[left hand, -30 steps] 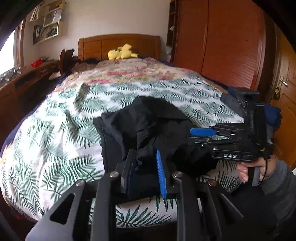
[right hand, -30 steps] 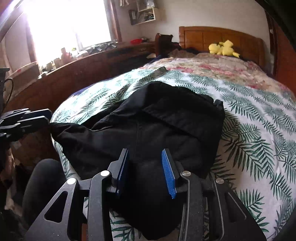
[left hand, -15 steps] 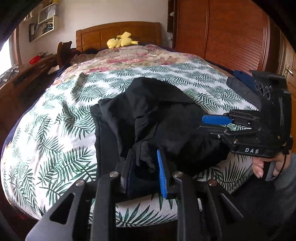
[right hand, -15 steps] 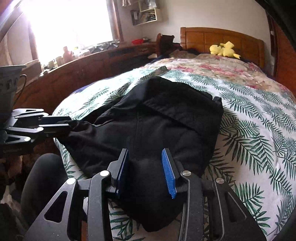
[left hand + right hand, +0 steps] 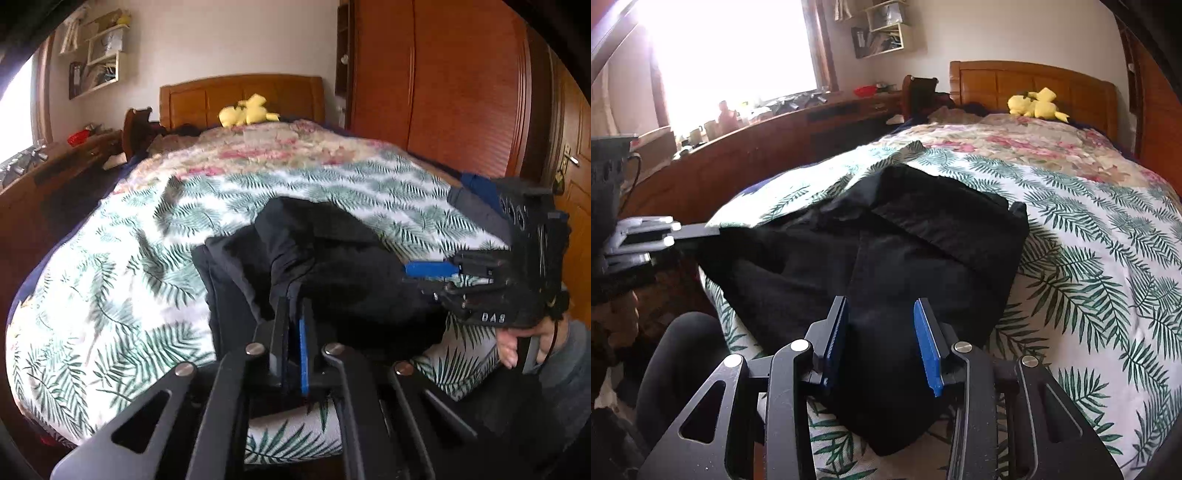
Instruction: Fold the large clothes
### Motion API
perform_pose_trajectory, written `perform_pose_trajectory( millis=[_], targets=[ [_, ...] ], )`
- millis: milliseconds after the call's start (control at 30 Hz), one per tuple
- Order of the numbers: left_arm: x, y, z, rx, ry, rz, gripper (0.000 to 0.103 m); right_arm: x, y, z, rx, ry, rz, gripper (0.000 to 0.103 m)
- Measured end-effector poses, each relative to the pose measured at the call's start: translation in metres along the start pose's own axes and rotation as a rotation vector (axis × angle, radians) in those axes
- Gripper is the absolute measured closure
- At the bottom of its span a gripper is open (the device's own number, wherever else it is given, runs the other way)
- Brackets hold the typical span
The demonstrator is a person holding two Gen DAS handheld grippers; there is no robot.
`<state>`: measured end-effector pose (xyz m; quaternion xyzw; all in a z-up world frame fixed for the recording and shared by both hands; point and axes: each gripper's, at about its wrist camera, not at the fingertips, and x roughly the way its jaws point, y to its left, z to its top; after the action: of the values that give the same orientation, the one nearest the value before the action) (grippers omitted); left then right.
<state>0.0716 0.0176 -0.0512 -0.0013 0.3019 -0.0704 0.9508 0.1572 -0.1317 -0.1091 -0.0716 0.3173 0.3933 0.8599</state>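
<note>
A black garment (image 5: 332, 266) lies bunched at the near end of the bed, also in the right wrist view (image 5: 923, 243). My left gripper (image 5: 293, 310) is shut on a fold at the garment's near edge; in the right wrist view it shows at the left (image 5: 701, 232), pinching the cloth's corner. My right gripper (image 5: 882, 328) is open with its jaws straddling a thick fold of the garment; in the left wrist view it shows at the right (image 5: 424, 273), against the cloth.
The bed has a fern-print cover (image 5: 110, 280) and a floral quilt (image 5: 1015, 144) farther back. A yellow plush toy (image 5: 247, 110) sits by the wooden headboard. A wooden wardrobe (image 5: 443, 92) stands right, a long desk (image 5: 775, 140) under the window. Blue clothes (image 5: 476, 192) lie on the bed's right edge.
My left gripper has closed from open onto the garment fold. The right gripper stays open over the cloth. Both views have shifted slightly.
</note>
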Motion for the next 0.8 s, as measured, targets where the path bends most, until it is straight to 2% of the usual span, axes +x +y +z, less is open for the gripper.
perform_pose_trajectory(
  millis=[167,367,533,633,800],
  targets=[
    [-0.016,0.022,0.003,-0.034,-0.040,0.038,0.101,-0.008,0.002,0.005,0.011,-0.025,0.038,0.066],
    [-0.003,0.050,-0.028,-0.078,0.028,0.081,0.101,-0.005,0.018,0.006,-0.019,-0.019,0.082,0.066],
    [0.024,0.059,-0.058,-0.101,0.100,0.085,0.101,0.017,0.024,-0.002,-0.044,0.072,0.066,0.066],
    [0.033,0.057,-0.065,-0.099,0.108,0.096,0.101,0.033,0.025,-0.011,-0.061,0.138,0.054,0.066],
    [0.037,0.057,-0.071,-0.102,0.105,0.091,0.101,0.030,0.027,-0.009,-0.075,0.131,0.039,0.066]
  ],
)
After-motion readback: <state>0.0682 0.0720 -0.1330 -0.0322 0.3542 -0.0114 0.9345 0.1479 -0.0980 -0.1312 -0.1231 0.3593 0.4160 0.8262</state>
